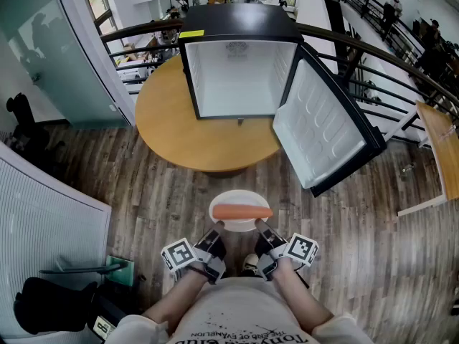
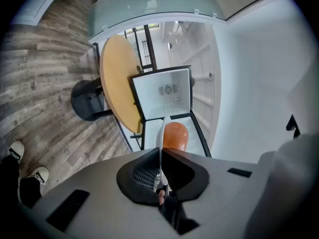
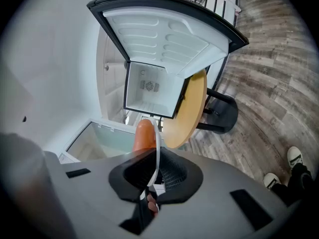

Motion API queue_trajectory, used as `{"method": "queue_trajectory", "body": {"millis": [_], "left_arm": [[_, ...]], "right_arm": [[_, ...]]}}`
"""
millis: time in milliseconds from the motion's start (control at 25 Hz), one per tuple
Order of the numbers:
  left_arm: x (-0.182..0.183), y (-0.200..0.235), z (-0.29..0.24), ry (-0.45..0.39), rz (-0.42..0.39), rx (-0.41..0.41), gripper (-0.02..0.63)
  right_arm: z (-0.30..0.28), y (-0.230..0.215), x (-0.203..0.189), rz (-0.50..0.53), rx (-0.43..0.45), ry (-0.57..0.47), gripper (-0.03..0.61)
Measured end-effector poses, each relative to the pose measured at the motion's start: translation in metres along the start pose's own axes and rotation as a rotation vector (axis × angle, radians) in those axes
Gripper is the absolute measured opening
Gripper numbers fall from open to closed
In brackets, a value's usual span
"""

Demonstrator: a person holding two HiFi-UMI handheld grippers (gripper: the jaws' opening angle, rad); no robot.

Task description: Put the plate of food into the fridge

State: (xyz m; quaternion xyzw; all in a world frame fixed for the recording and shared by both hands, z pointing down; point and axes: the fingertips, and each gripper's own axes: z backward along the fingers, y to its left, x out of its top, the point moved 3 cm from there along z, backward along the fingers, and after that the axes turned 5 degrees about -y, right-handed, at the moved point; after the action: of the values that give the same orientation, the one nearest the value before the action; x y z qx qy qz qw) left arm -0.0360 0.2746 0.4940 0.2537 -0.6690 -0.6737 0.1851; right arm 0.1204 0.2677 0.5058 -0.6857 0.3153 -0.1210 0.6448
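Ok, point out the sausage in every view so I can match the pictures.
Head view: the sausage lies low centre, across the white plate.
Left gripper view: centre, just right of the edge-on plate.
Right gripper view: slightly left of centre, just left of the edge-on plate.
Shared landmark: the open fridge, beyond the sausage in all three.

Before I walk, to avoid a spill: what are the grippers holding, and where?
The white plate of food: left gripper shut on its near-left rim, right gripper on its near-right rim.
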Motion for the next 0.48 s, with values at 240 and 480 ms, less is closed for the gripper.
{"method": "queue_trajectory", "body": {"millis": [240, 480], "left_arm": [[-0.0003, -0.0007, 0.0007, -0.004, 0.012, -0.005, 0.031], [0.0006, 0.0050, 0.0067, -0.001, -0.017, 0.035, 0.031]], "right_arm": [[0.0000, -0.0006, -0.0023, -0.011, -0.007, 0.003, 0.038], [0.0014, 0.0005, -0.0044, -0.010, -0.007, 0.003, 0.038]]}}
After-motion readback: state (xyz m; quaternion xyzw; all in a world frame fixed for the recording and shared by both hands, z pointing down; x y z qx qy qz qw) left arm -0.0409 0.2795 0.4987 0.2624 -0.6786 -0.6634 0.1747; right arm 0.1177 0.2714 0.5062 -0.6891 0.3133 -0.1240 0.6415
